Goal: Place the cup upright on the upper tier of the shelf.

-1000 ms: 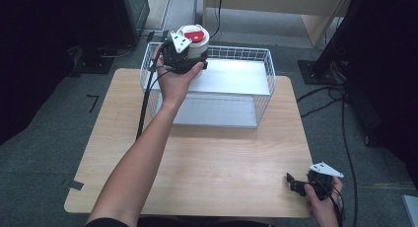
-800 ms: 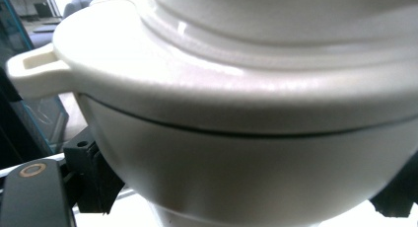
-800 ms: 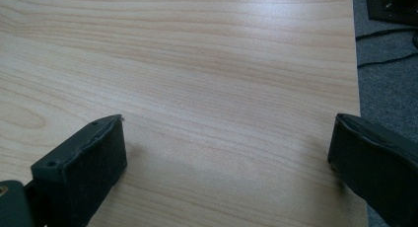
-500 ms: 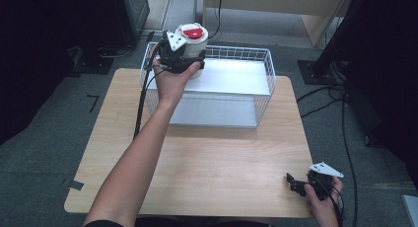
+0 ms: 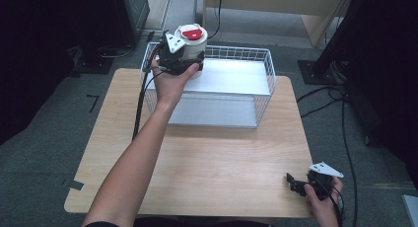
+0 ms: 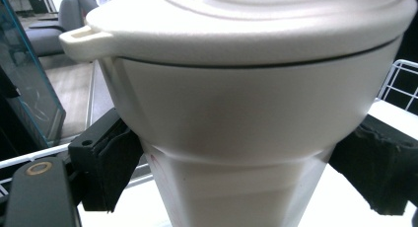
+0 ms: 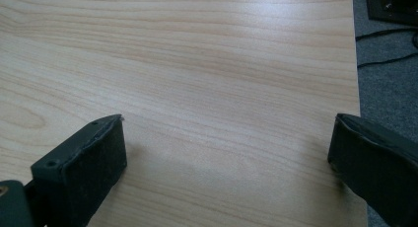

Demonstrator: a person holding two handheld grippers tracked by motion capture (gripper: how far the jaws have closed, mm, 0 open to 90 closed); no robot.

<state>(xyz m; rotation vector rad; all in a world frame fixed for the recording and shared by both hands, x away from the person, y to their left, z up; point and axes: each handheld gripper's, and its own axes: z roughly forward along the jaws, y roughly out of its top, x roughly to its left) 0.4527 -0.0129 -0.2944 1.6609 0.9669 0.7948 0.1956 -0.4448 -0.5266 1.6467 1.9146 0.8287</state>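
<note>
A: Start at the left. Why is the left gripper [image 5: 183, 64] up by the far left corner of the basket [image 5: 266, 64]?

B: It has the cup [image 5: 193, 48], white with a red spot on its lid. In the left gripper view the two pads [image 6: 111, 170] press the cup's [image 6: 246, 138] sides just under the flare below the lid, so the wide top can't slip down through them. That grip low on the taper looks chosen for carrying.

A: Is the cup in the basket or out of it?

B: At the corner, lifted to about rim height. I can't tell from the high view whether its base is over the inside or just at the wire. My guess is it is either going in or coming out; the basket's white floor looks bare.

A: The middle of the table [image 5: 207, 158]?

B: Bare wood. Nothing near the person's left forearm that reaches across it.

A: And the right gripper [image 5: 298, 183]?

B: Parked at the near right corner, low over the table. In its own view the jaws stand wide apart with only wood grain [image 7: 207, 89] between them, holding nothing. I'd say it waits there to stay clear of the left arm's reach.
</note>
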